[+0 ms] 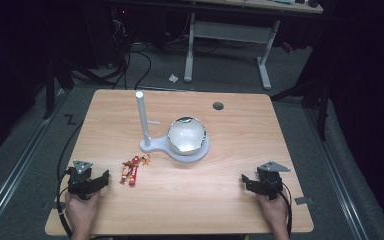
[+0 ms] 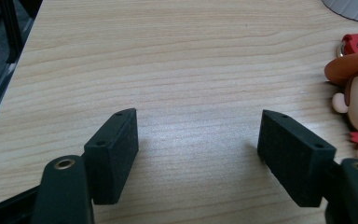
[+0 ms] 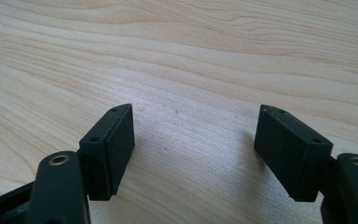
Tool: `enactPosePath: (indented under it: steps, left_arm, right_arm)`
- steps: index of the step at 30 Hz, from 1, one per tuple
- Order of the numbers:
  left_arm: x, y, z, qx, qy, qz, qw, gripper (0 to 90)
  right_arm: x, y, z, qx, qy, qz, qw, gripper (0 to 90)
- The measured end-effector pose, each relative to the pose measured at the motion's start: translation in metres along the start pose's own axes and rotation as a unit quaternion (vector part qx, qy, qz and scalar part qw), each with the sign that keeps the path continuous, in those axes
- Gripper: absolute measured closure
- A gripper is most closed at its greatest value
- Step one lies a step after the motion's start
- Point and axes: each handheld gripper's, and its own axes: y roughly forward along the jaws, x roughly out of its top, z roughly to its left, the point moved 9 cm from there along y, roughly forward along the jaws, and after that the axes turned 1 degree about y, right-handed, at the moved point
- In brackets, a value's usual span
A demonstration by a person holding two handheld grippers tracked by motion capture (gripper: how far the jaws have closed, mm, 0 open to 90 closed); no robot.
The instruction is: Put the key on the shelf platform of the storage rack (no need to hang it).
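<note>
While both tongs rest low on the tabletop (image 1: 230, 200) with nothing between their jaws, no object is under control. The left tongs (image 1: 91, 183) stand with jaws spread wide apart; the right tongs (image 1: 252, 183) likewise, over bare wood.

Hazards:
- The figurine keychain (image 1: 131, 170) lies flat just beside the left tongs, on their right. Its rounded head and loose ring may slip or swing if only one end is pinched.
- The white stand (image 1: 152, 145) has a tall thin post (image 1: 142, 117); a sideways knock from either tongs could tip or slide it.

Containers: the bowl (image 1: 186, 135) sits on the round base of the stand, well apart from both tongs. Glare hides its interior; it appears empty, though this cannot be confirmed.
</note>
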Motion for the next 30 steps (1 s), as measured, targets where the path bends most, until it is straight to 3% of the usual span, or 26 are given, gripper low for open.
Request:
enactPosePath:
  steps: [8, 18, 20, 25, 29, 30]
  left_arm:
    - [-0.0014, -0.0009, -0.0011, -0.001, -0.006, 0.005, 1.0, 29.6]
    - [-0.0018, -0.0008, -0.0007, -0.005, 0.007, 0.008, 0.9999, 28.2]
    - [-0.0024, -0.0014, -0.0011, -0.002, -0.003, 0.009, 1.0, 28.3]
    - [-0.0023, -0.0013, -0.001, -0.005, 0.005, 0.009, 0.9999, 28.3]
    - [-0.0022, -0.0021, -0.0021, -0.004, -0.006, 0.014, 0.9999, 27.0]
    - [-0.0019, -0.0027, -0.0017, -0.008, 0.001, 0.016, 0.9998, 26.9]
  right_arm:
    - [0.0, 0.0, -0.0001, 0.0, 0.0, 0.0, 1.0, 28.9]
    - [0.0, 0.0, -0.0001, 0.0, 0.0, 0.0, 1.0, 28.9]
    - [0.0, 0.0, -0.0001, 0.0, 0.0, 0.0, 1.0, 29.0]
    - [0.0, 0.0, -0.0001, 0.0, 0.0, 0.0, 1.0, 28.9]
    - [0.0001, 0.0001, -0.0002, 0.0, -0.001, 0.0, 1.0, 28.9]
    - [0.0001, 0.0, -0.0001, 0.0, 0.0, 0.0, 1.0, 28.9]
